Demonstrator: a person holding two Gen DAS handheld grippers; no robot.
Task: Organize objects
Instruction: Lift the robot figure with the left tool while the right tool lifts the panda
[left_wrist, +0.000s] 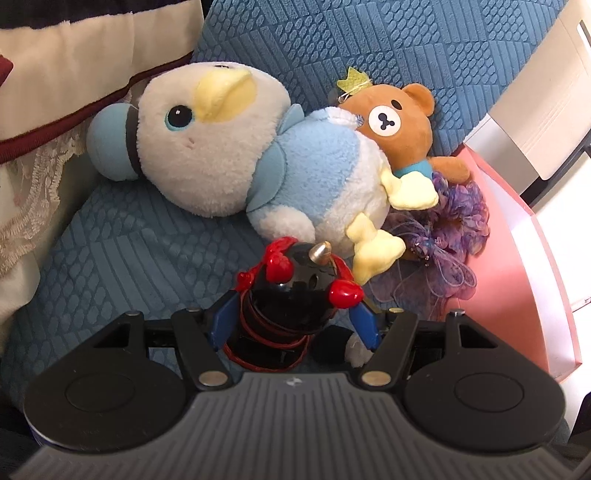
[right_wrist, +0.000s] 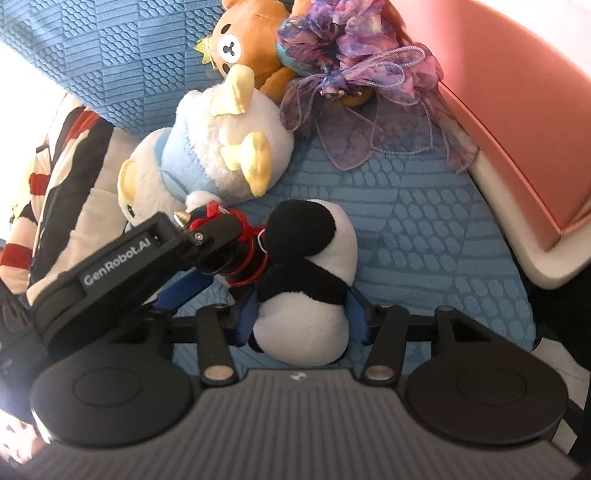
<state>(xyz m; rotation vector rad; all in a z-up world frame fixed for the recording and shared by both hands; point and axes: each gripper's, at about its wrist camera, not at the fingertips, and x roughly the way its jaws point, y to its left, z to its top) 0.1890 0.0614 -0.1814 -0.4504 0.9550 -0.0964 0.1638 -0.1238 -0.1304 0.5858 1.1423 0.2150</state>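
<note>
Both grippers are busy here! The left gripper (left_wrist: 291, 317) is clamped around a black figurine with red claws (left_wrist: 295, 288), low over the blue textured cushion (left_wrist: 122, 251), just in front of the duck plush (left_wrist: 236, 158). The right gripper (right_wrist: 301, 314) squeezes the belly of a black-and-white penguin plush (right_wrist: 310, 280), which sits on the same cushion, touching the figurine in the right wrist view. Behind them lie the bear plush (left_wrist: 402, 122) and a purple ribbon bow (left_wrist: 447, 236), beside a pink box (left_wrist: 517, 258). The penguin looks light and squashy, so a mid-body pinch should hold; it will give under the pads. The figurine looks hard, glossy, likely slippery, with thin claws that could snap; its round body is the safer place.
</note>
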